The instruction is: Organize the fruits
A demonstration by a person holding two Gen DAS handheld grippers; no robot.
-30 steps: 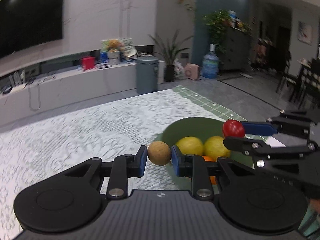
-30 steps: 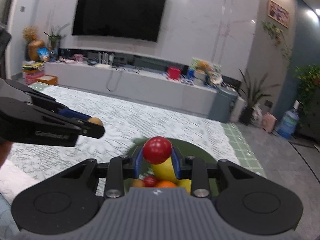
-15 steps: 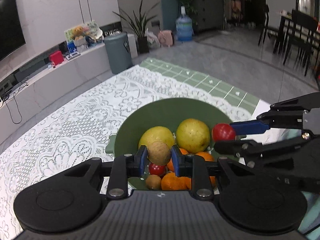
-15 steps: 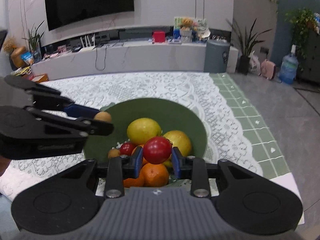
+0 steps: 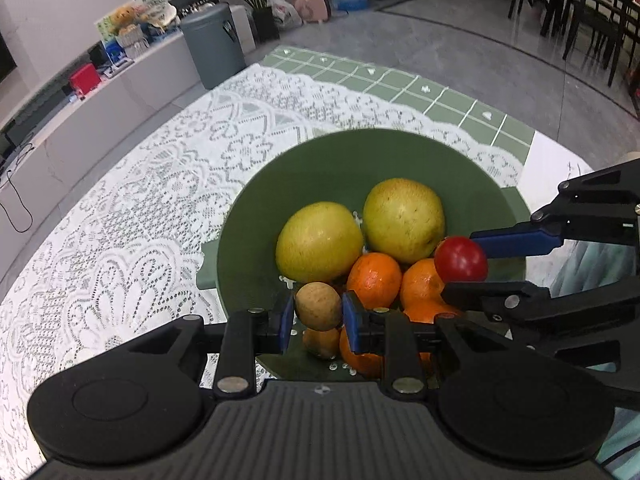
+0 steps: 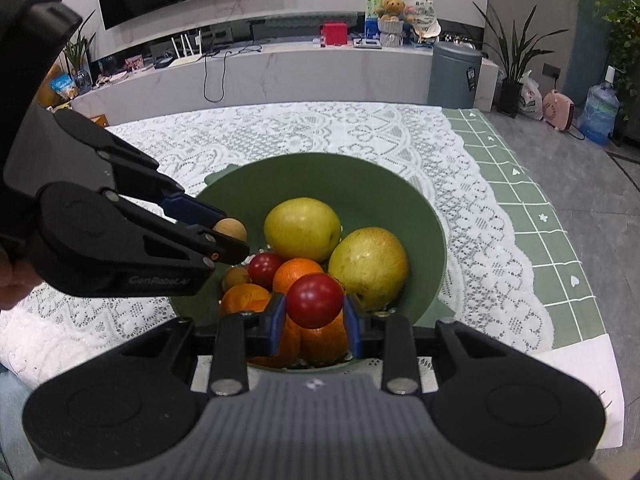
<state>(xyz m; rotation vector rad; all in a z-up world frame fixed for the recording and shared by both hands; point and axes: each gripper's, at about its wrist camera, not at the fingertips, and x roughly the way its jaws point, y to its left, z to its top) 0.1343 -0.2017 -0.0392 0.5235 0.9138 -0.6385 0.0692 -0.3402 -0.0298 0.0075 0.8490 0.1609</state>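
My left gripper (image 5: pixel 318 316) is shut on a small round tan fruit (image 5: pixel 318 306) just above the near side of the green bowl (image 5: pixel 340 160). My right gripper (image 6: pixel 315 314) is shut on a small red fruit (image 6: pixel 315 300) over the bowl's near rim (image 6: pixel 434 236). Each gripper shows in the other's view: the right gripper (image 5: pixel 464 276) with its red fruit (image 5: pixel 461 259), the left gripper (image 6: pixel 236 242) with its tan fruit (image 6: pixel 231 229). In the bowl lie two yellow-green apples (image 5: pixel 320 242) (image 5: pixel 403 220), several oranges (image 5: pixel 374 280), a second red fruit (image 6: pixel 265 269) and another small brown fruit (image 6: pixel 236 277).
The bowl stands on a white lace cloth (image 5: pixel 120 248) over a green checked tablecloth (image 5: pixel 452 100). The table's far edge runs behind the bowl. Beyond it are a grey bin (image 6: pixel 456 74), a low white TV bench (image 6: pixel 280 68) and dining chairs (image 5: pixel 592 8).
Both grippers have tipped downward and come in over the bowl, each still holding its fruit. The bowl's contents now fill the views where the room did before.
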